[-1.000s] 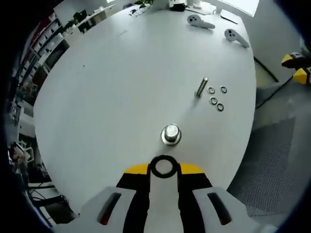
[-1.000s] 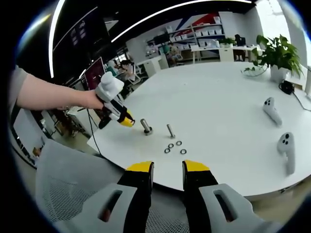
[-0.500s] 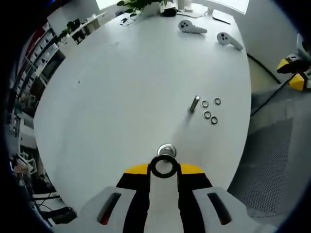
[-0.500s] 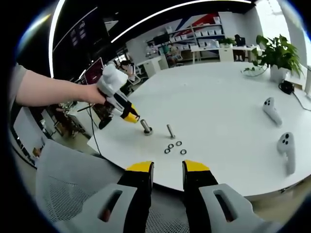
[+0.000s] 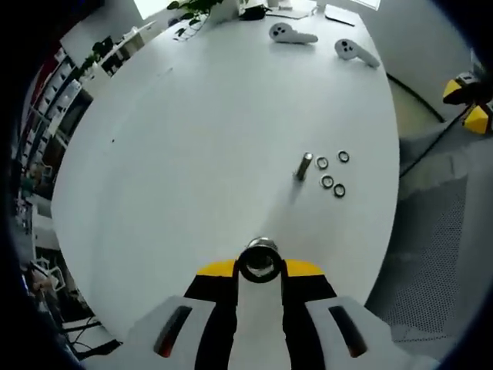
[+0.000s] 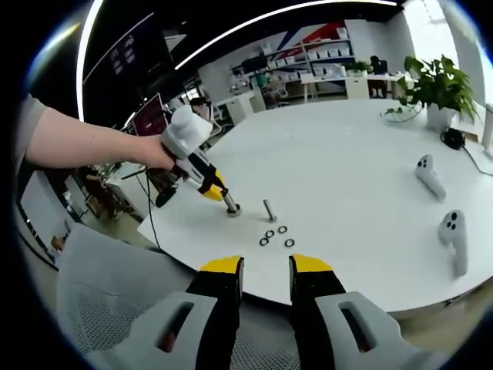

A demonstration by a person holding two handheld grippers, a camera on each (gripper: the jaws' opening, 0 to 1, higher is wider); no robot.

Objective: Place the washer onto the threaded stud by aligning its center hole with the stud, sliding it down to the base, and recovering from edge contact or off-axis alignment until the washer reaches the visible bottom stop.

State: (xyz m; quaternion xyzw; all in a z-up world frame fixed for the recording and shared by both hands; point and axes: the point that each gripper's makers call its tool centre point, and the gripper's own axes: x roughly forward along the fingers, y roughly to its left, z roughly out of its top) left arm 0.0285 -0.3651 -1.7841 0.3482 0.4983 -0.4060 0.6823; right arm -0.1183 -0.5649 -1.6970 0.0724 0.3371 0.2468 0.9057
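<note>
Holding the washer [image 5: 259, 265] by its thin edge, the left gripper [image 5: 260, 269] keeps it right over the stud [image 5: 261, 247]. It looks small, hard, light and slippery. Farther off, the right gripper [image 6: 266, 267] hangs loose, holding nothing.

L view close above stud [image 5: 262, 248]; R view far, off table [image 6: 370, 154] edge; both share stud.

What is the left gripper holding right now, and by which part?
The left gripper holds a washer by its rim, pinched between the jaws just over the stud. The right gripper holds nothing.
</note>
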